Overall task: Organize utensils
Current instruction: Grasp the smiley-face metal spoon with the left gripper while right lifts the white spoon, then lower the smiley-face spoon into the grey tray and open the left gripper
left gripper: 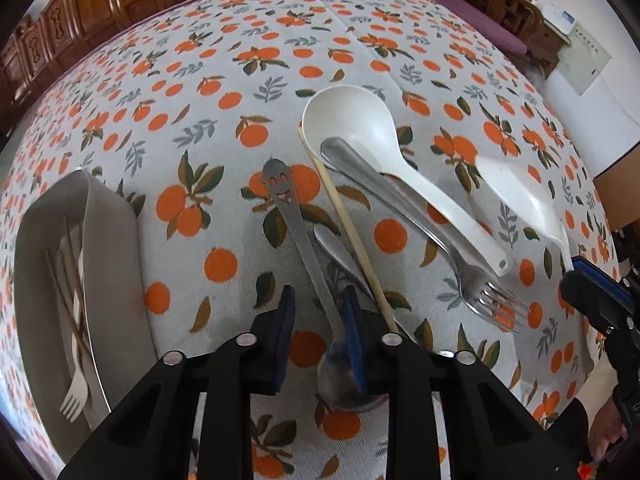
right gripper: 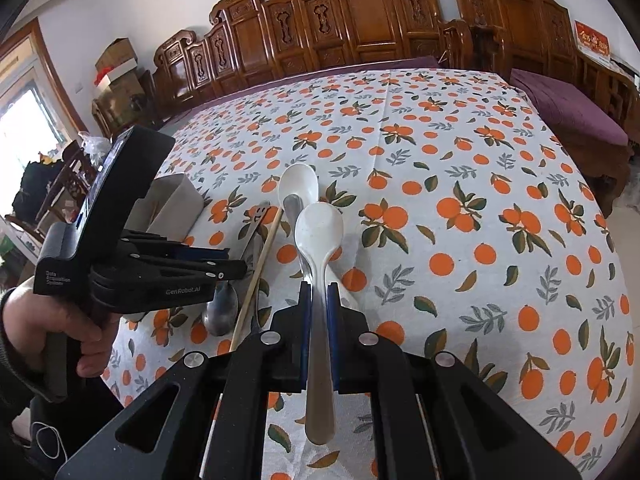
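My right gripper (right gripper: 318, 296) is shut on the handle of a white plastic spoon (right gripper: 319, 232); the spoon also shows at the right of the left wrist view (left gripper: 520, 196). My left gripper (left gripper: 318, 312) is open, its fingers on either side of the handle of a steel smiley-face spoon (left gripper: 298, 232) that lies on the cloth. Beside that spoon lie a wooden chopstick (left gripper: 348, 232), a small steel spoon (left gripper: 340, 256), a steel fork (left gripper: 440, 236) and a white ladle (left gripper: 352, 120). A grey tray (left gripper: 112, 248) at the left holds chopsticks and a pale fork (left gripper: 76, 392).
The table has an orange-print cloth (right gripper: 480, 200). Carved wooden chairs (right gripper: 360, 12) stand along its far edge. The tray also shows behind the left gripper in the right wrist view (right gripper: 176, 200). A purple cushion (right gripper: 568, 108) lies at the right.
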A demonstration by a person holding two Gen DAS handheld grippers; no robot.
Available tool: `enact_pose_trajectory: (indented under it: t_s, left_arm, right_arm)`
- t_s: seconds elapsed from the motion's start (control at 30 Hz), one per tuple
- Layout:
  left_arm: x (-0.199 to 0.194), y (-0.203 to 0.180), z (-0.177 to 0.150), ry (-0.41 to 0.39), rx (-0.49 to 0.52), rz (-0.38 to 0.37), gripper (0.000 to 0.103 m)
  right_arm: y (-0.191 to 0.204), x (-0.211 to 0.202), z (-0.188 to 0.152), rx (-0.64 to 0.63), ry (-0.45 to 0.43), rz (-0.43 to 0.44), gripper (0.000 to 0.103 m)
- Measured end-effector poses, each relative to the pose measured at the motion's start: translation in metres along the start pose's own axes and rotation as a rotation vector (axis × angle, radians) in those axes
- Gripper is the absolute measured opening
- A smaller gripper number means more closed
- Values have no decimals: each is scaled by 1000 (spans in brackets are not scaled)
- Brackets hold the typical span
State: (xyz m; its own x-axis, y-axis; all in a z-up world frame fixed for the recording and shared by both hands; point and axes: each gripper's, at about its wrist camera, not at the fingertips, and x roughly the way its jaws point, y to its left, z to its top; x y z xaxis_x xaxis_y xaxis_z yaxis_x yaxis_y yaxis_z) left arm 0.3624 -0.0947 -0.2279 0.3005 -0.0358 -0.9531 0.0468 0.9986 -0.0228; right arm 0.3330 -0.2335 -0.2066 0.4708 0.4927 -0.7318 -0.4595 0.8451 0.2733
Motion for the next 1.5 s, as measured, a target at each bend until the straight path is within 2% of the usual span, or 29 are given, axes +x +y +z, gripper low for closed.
enact_pose_trajectory:
  t_s: [0.03,0.2,0.33,0.63,0.83,1.17,1.37,1.5]
  left_arm:
    - [0,-1,-2,7,-4,-1,13]
    - [-4,-6,-9,15,31,19,5]
    - [-12,-1,-15,4,32,21,5]
    - [-60,4,-26,-87,68,52,5]
    - [-96,10,-34,-145,68,33,5]
    - [-149,33,-42,-237,75,-4,5]
    - [-162,57,-49,-259,68,-18,5]
    - [-156,77,-54,-260,58,-19,5]
  right_arm:
    - [1,0,0,2,0,5,9]
    - [4,-3,1,1,-6,14,9]
    - [6,-5,1,1,-10,25,9]
    - [14,-15,3,-11,-24,37,9]
    - [30,-24,6,-51,-35,22,9]
    - [61,-49,34,-68,-78,10,9]
    - [81,-56,44,-63,-88,25,9]
    - [98,-52,49,-81,-81,35,9]
